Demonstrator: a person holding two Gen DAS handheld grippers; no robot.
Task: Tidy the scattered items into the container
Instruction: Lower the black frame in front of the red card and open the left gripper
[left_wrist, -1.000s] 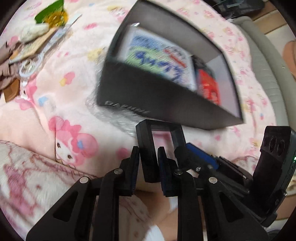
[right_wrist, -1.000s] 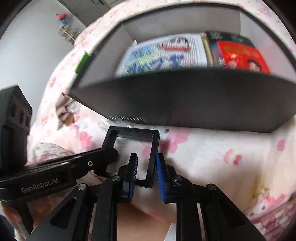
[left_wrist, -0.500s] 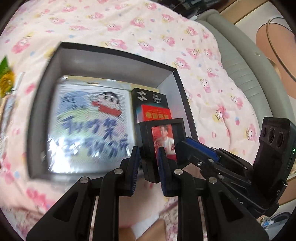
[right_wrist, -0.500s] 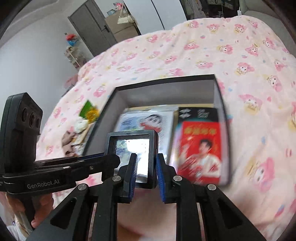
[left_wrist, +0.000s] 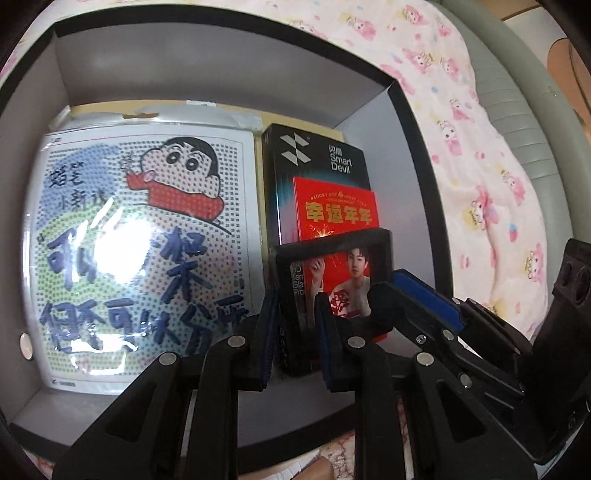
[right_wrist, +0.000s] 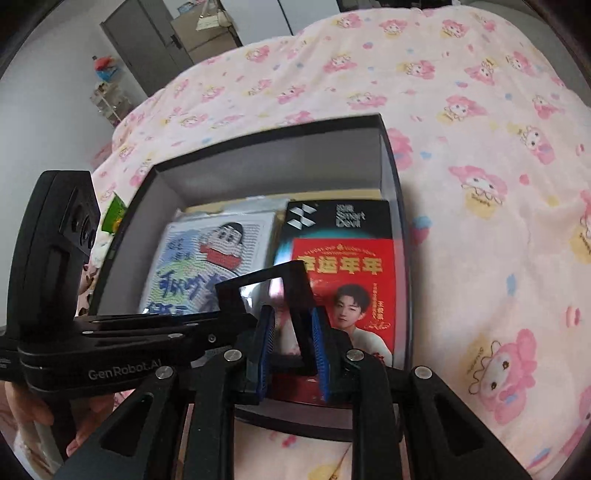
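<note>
In the box (left_wrist: 221, 62) on the bedspread (right_wrist: 461, 122), the cartoon sheet (left_wrist: 140, 240) lies left of the Smart Devil package (left_wrist: 314, 162), with the card (right_wrist: 347, 280) on top.

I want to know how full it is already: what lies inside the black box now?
Inside the black box lie a cartoon sheet on the left and a red card on a black package on the right. A yellowish layer peeks out beneath; the bottom is mostly covered.

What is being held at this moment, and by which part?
A small black frame, held over the box. Left gripper and right gripper each clamp one side bar of it.
</note>
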